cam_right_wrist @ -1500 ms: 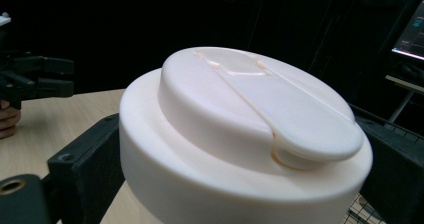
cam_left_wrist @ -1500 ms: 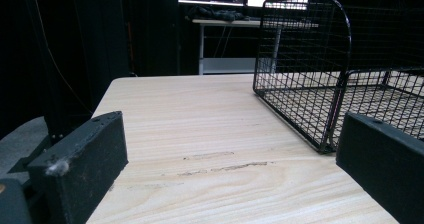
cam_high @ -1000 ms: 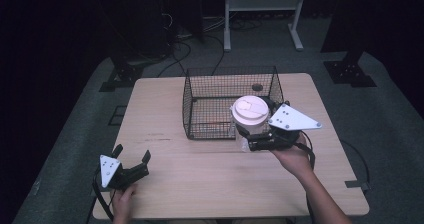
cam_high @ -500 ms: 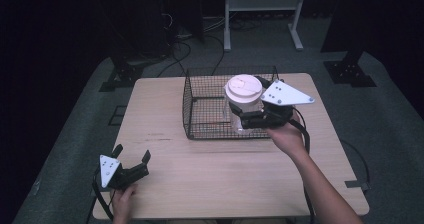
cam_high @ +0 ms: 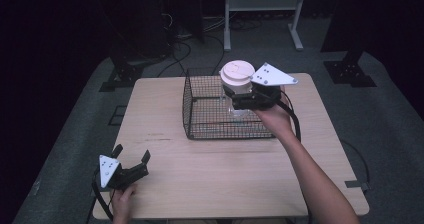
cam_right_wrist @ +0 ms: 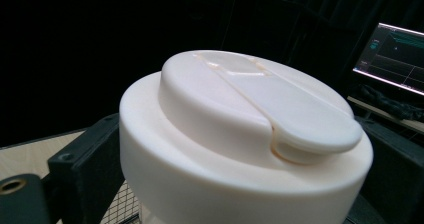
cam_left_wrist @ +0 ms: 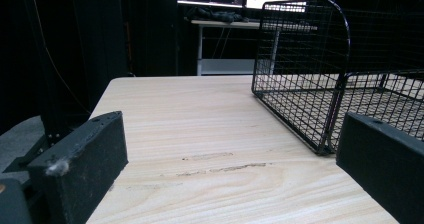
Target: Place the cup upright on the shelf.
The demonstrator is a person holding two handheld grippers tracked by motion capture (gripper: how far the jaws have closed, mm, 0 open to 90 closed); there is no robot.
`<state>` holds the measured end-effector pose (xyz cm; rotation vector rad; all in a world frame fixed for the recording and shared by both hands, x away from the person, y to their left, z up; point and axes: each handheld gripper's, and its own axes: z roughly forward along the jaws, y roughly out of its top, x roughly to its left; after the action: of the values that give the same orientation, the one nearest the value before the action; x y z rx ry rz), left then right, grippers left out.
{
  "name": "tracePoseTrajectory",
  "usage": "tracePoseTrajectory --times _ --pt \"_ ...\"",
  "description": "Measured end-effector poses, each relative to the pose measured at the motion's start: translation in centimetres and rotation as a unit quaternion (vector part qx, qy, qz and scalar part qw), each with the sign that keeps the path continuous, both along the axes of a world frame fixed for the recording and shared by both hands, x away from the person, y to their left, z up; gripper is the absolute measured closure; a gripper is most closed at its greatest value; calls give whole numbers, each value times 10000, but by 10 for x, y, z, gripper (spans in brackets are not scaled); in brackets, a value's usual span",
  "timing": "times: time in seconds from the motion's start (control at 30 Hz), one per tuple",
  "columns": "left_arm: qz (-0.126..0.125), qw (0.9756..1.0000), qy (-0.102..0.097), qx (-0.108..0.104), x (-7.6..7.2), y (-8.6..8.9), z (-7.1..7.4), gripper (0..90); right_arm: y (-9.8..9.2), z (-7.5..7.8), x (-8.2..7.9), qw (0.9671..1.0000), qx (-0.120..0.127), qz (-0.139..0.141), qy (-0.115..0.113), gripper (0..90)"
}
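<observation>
A clear jar with a wide cream-white lid [cam_high: 237, 76] hangs above the black wire basket [cam_high: 200, 114], over its far right part. My right gripper [cam_high: 239, 100] is shut on the jar's body just below the lid. Close up in the right gripper view, the lid [cam_right_wrist: 240, 129] sits between the two black jaws. My left gripper [cam_high: 132, 164] rests open near the table's front left corner, nothing between its jaws. Its view looks across bare wood toward the basket [cam_left_wrist: 320, 74].
The light wooden table [cam_high: 215, 184] has free room in front of the basket and on its left side. Beyond the far edge stand a white metal frame [cam_high: 262, 4], dark stands and cables on the grey floor. A lit monitor [cam_right_wrist: 395, 59] glows in the background.
My right gripper has lifted the jar from the table by the basket's right side and carried it farther away, over the basket. The left gripper has stayed still.
</observation>
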<state>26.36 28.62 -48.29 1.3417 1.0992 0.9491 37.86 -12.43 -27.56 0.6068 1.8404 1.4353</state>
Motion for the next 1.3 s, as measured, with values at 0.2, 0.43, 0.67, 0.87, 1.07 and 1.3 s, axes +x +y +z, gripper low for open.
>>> tracePoseTrajectory --times 0.2,0.43,0.67,0.87,1.07,1.3 --pt "6 10000 6 4 0 0 0 0 5 -4 18 10000 22 -88 39 41" --pt "-5 10000 1 -6 0 0 0 0 9 -12 39 9997 89 -180 117 41" --pt "-5 10000 1 -10 0 1 0 0 12 -21 52 9995 70 -247 156 42" --pt "-3 10000 -2 -17 0 1 0 0 16 -30 65 9993 102 -284 216 42" --pt "-7 10000 -3 -25 0 1 0 0 19 -42 78 9989 135 -302 326 41" --pt "-15 10000 -14 -39 0 1 0 0 23 -54 88 9985 70 -360 411 42"
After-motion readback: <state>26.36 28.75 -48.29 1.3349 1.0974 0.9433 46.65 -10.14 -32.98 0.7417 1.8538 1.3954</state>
